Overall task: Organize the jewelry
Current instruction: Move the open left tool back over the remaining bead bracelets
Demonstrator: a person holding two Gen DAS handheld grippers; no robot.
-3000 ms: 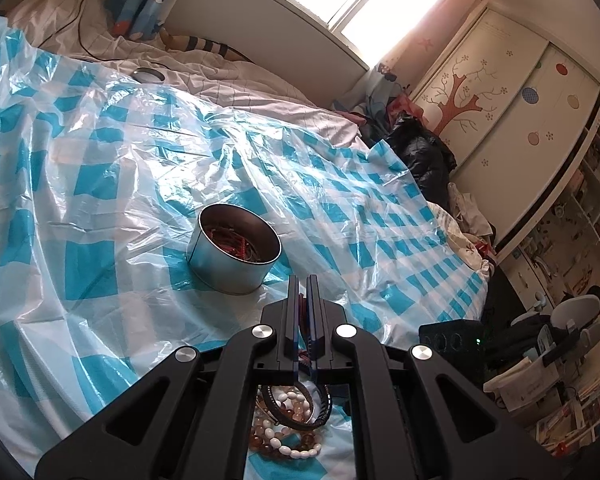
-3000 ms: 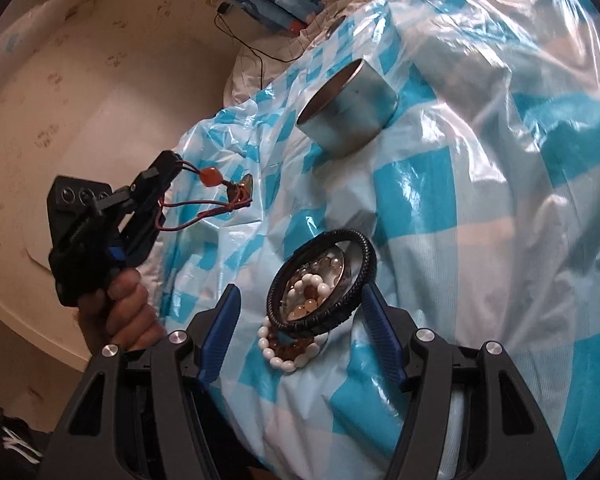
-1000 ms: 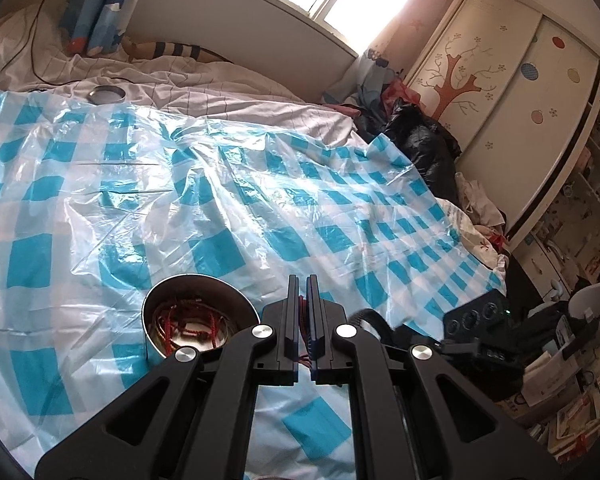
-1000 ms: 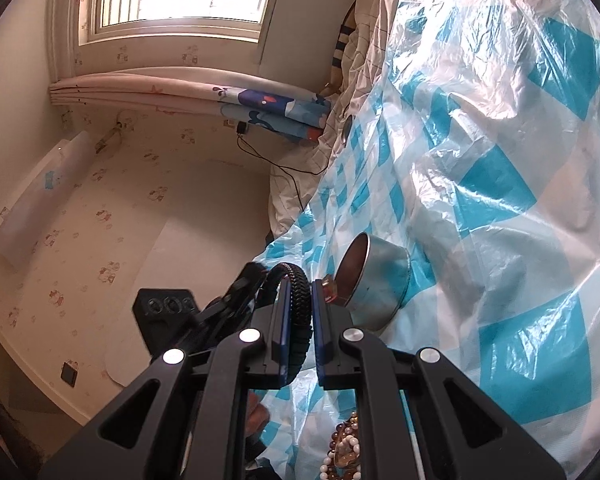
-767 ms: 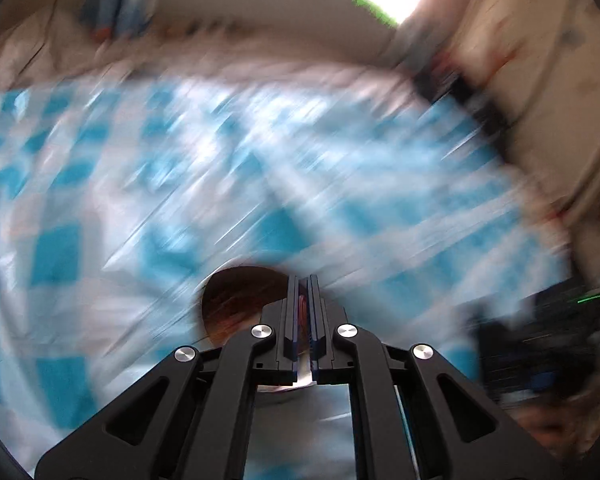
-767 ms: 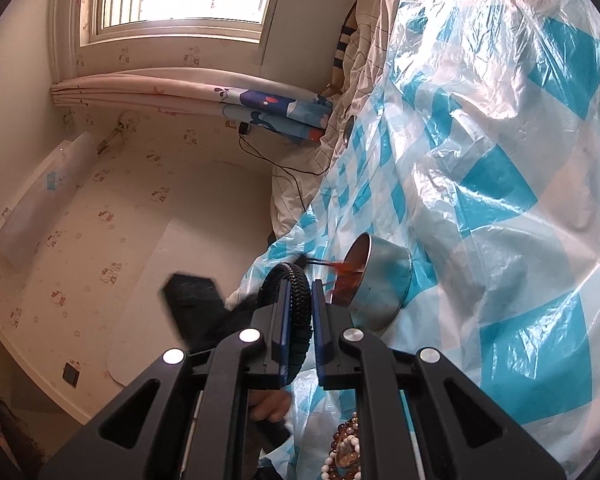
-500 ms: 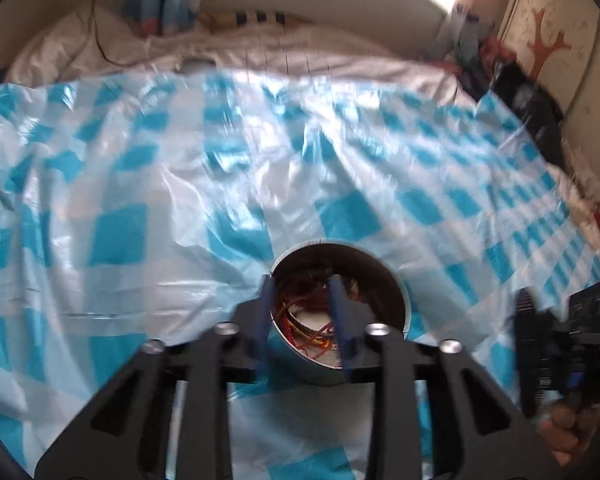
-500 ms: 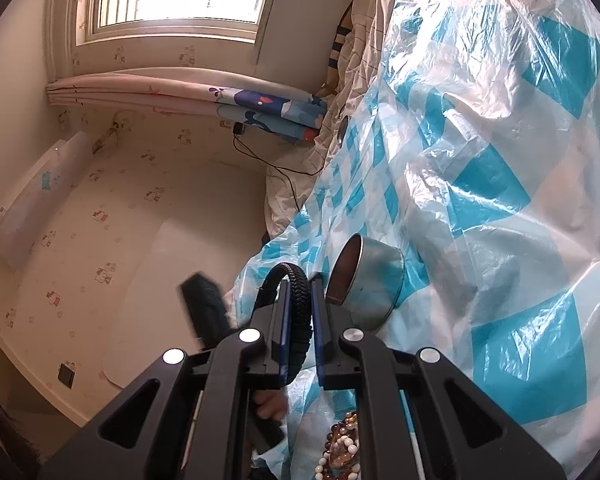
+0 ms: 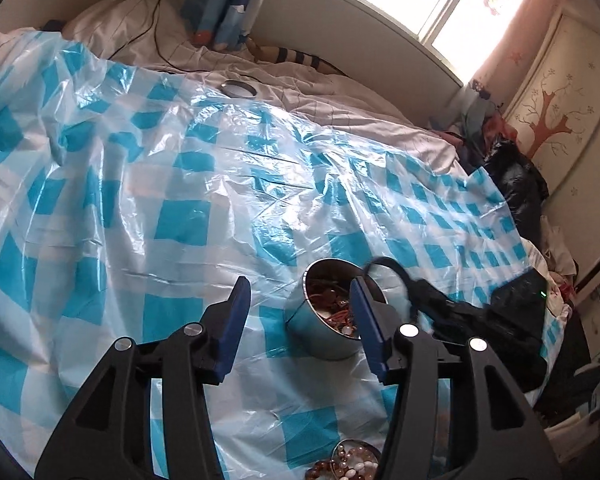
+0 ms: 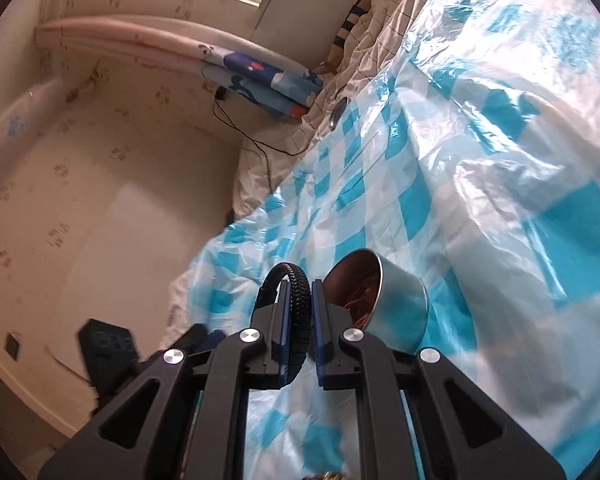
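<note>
A round metal tin (image 9: pixel 327 330) with red cord jewelry inside stands on the blue-and-white checked plastic sheet (image 9: pixel 140 200). My left gripper (image 9: pixel 300 320) is open and empty, just left of and above the tin. My right gripper (image 10: pixel 300 312) is shut on a black braided bracelet (image 10: pixel 298 300) and holds it beside the tin (image 10: pixel 396 312). In the left wrist view the bracelet (image 9: pixel 396 272) hangs blurred over the tin's right rim. A pile of bead bracelets (image 9: pixel 352 466) lies near the bottom edge.
The sheet covers a bed with white bedding (image 9: pixel 320 92). A small metal lid (image 9: pixel 238 89) lies at the far edge. Folded blue cloth (image 9: pixel 220 0) and a cable lie by the wall. Dark clothes (image 9: pixel 516 184) are piled at right.
My left gripper opened and dropped the red cord necklace into the tin, then drew back left. My right gripper lifted the black bracelet from the bead pile and brought it to the tin.
</note>
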